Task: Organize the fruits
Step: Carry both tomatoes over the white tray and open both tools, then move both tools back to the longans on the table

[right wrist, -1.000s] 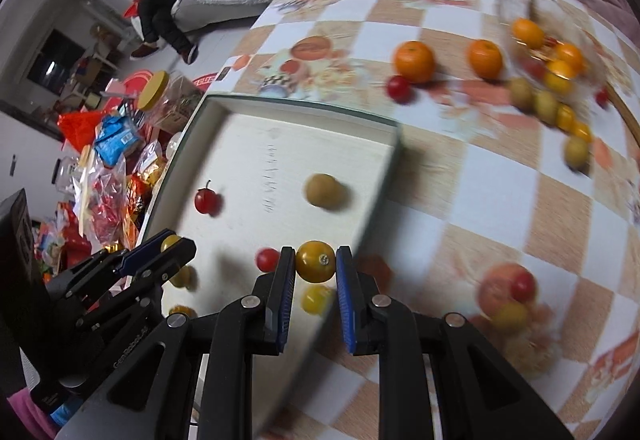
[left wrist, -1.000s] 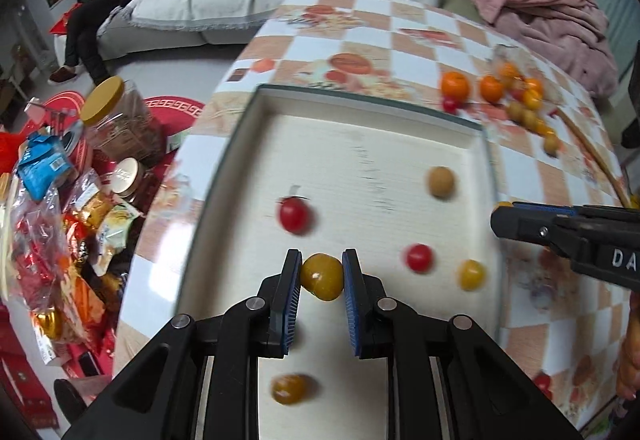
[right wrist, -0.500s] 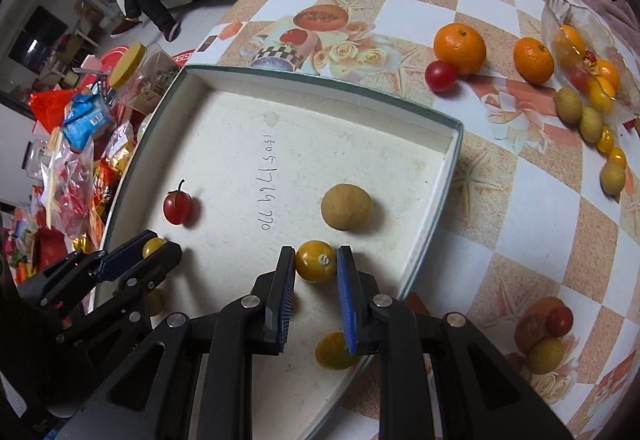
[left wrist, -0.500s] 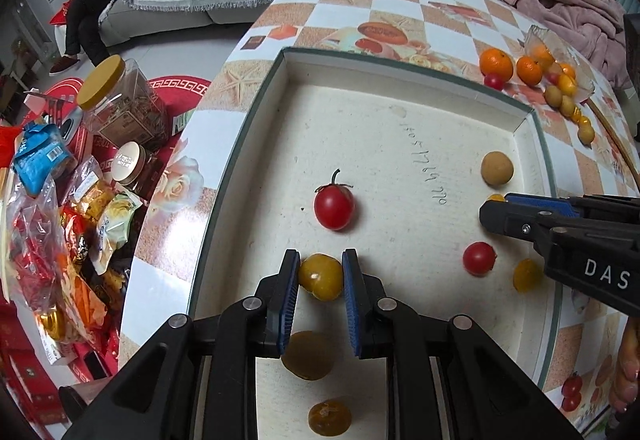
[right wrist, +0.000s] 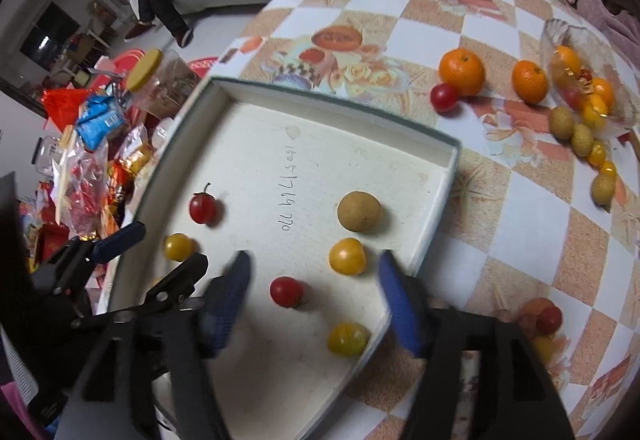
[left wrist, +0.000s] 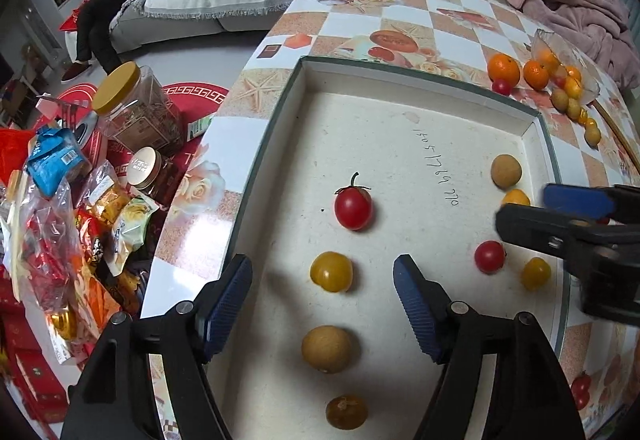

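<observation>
In the left wrist view, the left gripper (left wrist: 322, 278) is hovering over the near part of the white tray (left wrist: 400, 75), its blue-padded fingers (left wrist: 228, 300) spread wide apart and touching nothing. A yellow tomato (left wrist: 331, 272) is lying free between them. A stemmed red tomato (left wrist: 353, 207) is sitting just beyond it, and a tan longan (left wrist: 327, 348) and a brownish fruit (left wrist: 346, 412) are lying nearer the camera. The right gripper (left wrist: 560, 215) is reaching in over the tray's right edge, hiding part of a yellow fruit (left wrist: 516, 196) behind its tip.

In the right wrist view, the right gripper (right wrist: 312, 292) is blurring, fingers (right wrist: 228, 300) parted, with a second yellow tomato (right wrist: 347, 256) lying loose between them near the tray's (right wrist: 320, 95) right wall. A small red tomato (right wrist: 285, 292) and another yellow one (right wrist: 347, 338) are resting closer in. The left gripper (right wrist: 120, 240) is covering the tray's left edge. Two oranges (right wrist: 461, 71) and a glass bowl (right wrist: 560, 39), partly cut off, are standing on the checked table (right wrist: 520, 240) beyond the tray's far right corner.
</observation>
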Demonstrator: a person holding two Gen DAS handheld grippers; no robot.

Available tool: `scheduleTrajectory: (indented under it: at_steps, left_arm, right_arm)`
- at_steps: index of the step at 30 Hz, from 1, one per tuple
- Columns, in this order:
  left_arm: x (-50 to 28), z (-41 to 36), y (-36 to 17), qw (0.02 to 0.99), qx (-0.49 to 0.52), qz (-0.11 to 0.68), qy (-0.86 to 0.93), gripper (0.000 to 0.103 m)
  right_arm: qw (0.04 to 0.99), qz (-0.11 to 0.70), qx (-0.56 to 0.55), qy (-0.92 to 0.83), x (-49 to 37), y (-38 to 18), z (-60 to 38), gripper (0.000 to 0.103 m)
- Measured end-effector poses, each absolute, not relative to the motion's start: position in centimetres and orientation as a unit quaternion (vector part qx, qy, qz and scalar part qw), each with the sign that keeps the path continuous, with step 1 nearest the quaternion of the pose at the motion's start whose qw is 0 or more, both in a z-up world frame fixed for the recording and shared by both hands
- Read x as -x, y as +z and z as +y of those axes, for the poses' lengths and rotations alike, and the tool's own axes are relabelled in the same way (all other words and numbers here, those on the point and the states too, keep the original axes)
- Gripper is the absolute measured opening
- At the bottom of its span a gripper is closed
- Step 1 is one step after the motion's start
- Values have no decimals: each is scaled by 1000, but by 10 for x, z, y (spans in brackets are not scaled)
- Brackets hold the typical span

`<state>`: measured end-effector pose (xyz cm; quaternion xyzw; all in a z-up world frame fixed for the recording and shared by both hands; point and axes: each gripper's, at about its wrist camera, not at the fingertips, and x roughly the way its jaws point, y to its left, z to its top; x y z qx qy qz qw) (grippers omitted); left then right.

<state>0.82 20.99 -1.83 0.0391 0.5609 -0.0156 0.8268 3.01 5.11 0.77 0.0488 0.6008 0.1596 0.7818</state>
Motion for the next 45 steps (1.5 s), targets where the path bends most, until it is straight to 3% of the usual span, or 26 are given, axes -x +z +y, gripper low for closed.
scheduleTrajectory:
  at_steps: [8,10,13,27,45]
  left_arm:
    - [7,195,1,834,-56,548,-33,74]
    - [14,186,7,836,-56,544,-45,74]
    - [25,171,13,835,-59,543,-67,74]
    - [85,63,28,816,-91,544,-173,74]
    - [27,-24,-6,831,-50,545,-100,74]
  right_arm:
    - [788,597,-87,120,-3,24,3,83]
    - [788,601,-96,95,8,23,-17,92]
    - [785,608,-104,63,25,20,-48,97]
    - [771,624,-126,1,70,2,-132,97]
    - [795,597,-101,39,-23,-7,-188,97]
